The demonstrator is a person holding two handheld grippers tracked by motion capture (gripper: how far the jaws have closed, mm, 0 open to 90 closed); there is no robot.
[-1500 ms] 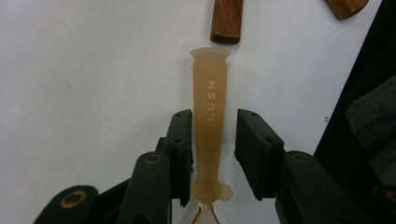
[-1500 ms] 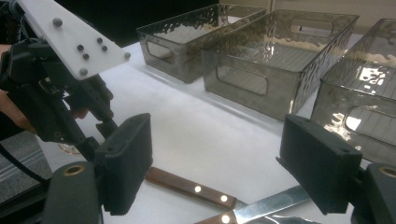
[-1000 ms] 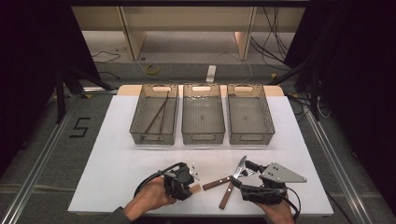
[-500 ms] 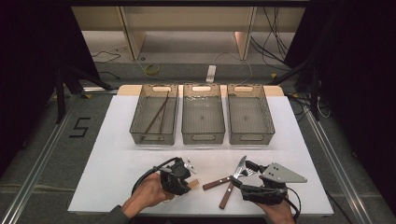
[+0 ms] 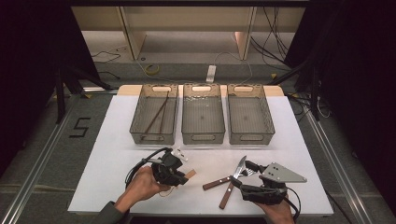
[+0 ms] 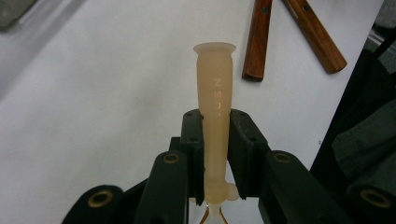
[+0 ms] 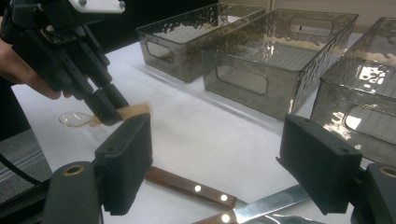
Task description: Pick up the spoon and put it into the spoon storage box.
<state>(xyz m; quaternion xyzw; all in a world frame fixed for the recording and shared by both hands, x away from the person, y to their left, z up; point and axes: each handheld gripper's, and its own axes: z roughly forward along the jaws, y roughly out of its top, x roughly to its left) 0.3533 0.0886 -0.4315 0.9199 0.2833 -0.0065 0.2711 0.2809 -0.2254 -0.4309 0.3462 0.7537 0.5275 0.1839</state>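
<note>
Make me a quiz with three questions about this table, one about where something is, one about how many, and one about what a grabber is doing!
1. Where do the two knives lie?
A. in the middle bin
B. on the white table, before the right gripper
C. on the floor

2. How many clear bins stand in the row?
A. two
B. three
C. five

3. What is the left gripper doing?
A. gripping a pale plastic spoon
B. hanging open with nothing in it
C. gripping a knife

Answers: 1 B, their wooden handles rest on the table by the right gripper. 2 B, three side by side. 3 A, the jaws clamp the spoon by its handle.
</note>
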